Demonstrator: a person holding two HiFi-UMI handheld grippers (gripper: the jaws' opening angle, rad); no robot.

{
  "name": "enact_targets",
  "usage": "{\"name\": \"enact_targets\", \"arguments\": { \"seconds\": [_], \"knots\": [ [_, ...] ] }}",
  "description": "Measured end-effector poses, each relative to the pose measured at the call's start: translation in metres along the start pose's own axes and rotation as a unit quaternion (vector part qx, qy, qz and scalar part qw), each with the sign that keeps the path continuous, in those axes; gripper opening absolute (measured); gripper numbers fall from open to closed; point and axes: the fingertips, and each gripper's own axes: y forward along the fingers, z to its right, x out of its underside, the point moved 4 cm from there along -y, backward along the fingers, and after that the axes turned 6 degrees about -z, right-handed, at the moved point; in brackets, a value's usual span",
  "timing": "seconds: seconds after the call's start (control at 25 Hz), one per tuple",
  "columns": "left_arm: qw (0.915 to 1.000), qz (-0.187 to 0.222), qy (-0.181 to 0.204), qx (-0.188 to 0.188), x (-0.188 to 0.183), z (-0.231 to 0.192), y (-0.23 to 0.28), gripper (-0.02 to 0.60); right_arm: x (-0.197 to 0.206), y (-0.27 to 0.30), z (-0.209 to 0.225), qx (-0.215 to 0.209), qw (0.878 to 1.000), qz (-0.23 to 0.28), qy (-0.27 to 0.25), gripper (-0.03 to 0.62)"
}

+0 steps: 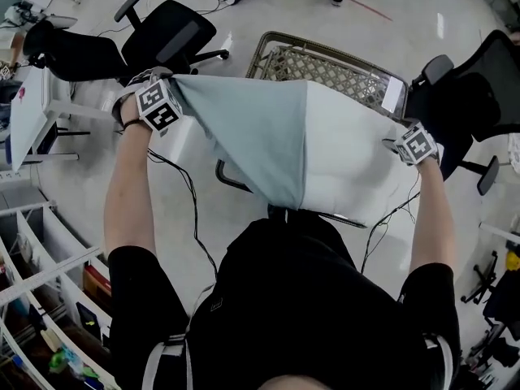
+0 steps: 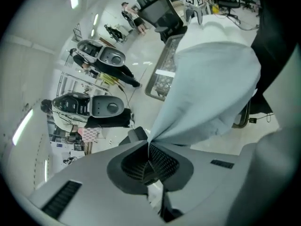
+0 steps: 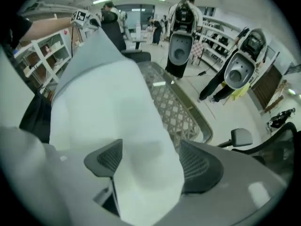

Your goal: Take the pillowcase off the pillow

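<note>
The pillowcase (image 1: 244,136), of a pale blue-grey cloth, covers only the half of the pillow (image 1: 349,153) that is toward the left claw (image 2: 149,147). The other half, toward the right claw (image 3: 148,160), is bare and white. The whole thing hangs in the air, stretched between the two claws, and its middle sags a little below them toward the person's chest.

The left claw is clenched on one corner of the pillowcase. Its two pads are together, and the cloth comes out from between their tips in a tight fold. The right claw grasps the bare end of the pillow. Its pads stand wide apart, and the white pillow fills the whole gap and touches both of them. Both claws point downward.

Under the claws and a little beyond them, a wire basket (image 1: 325,67) stands on the shiny floor (image 1: 268,6). A black office chair (image 1: 171,31) is beyond the left claw, and a second chair (image 1: 479,88) is on the outer side of the right claw.
</note>
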Motion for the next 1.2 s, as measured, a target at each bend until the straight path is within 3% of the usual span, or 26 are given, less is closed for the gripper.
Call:
{"name": "enact_targets", "arguments": {
  "seconds": [0.08,0.2,0.28,0.4,0.56,0.72,0.84,0.92,1.16,1.2],
  "knots": [
    [0.9988,0.039,-0.016,-0.027,-0.017,-0.009,-0.024,0.006,-0.044,-0.022,-0.020,-0.005,0.997,0.079,0.004,0.391],
    [0.9935,0.086,-0.023,-0.071,-0.044,-0.023,-0.061,0.006,-0.124,-0.050,-0.084,-0.040,0.982,0.181,-0.044,0.393],
    [0.9902,0.091,-0.019,-0.104,-0.049,-0.036,-0.078,0.006,-0.167,-0.066,-0.132,-0.057,0.969,0.219,-0.095,0.394],
    [0.9839,0.105,-0.047,-0.137,-0.037,-0.061,-0.105,0.006,-0.204,-0.087,-0.183,-0.067,0.955,0.254,-0.139,0.394],
    [0.9664,0.159,-0.080,-0.186,-0.038,-0.087,-0.163,0.006,-0.238,-0.127,-0.217,-0.085,0.935,0.325,-0.117,0.401],
    [0.9455,0.236,-0.080,-0.210,-0.065,-0.089,-0.223,0.006,-0.267,-0.171,-0.246,-0.098,0.911,0.390,-0.094,0.442],
    [0.9267,0.319,-0.088,-0.178,-0.096,-0.070,-0.266,0.007,-0.288,-0.203,-0.267,-0.101,0.890,0.437,-0.078,0.480],
    [0.9153,0.364,-0.083,-0.150,-0.114,-0.050,-0.285,0.007,-0.298,-0.217,-0.277,-0.085,0.883,0.457,-0.065,0.482],
    [0.8813,0.467,-0.040,-0.064,-0.154,0.010,-0.324,0.008,-0.299,-0.221,-0.285,-0.051,0.884,0.463,-0.051,0.465],
    [0.8769,0.477,-0.029,-0.053,-0.160,0.019,-0.328,0.008,-0.294,-0.220,-0.283,-0.041,0.885,0.460,-0.049,0.404]
  ]
}}
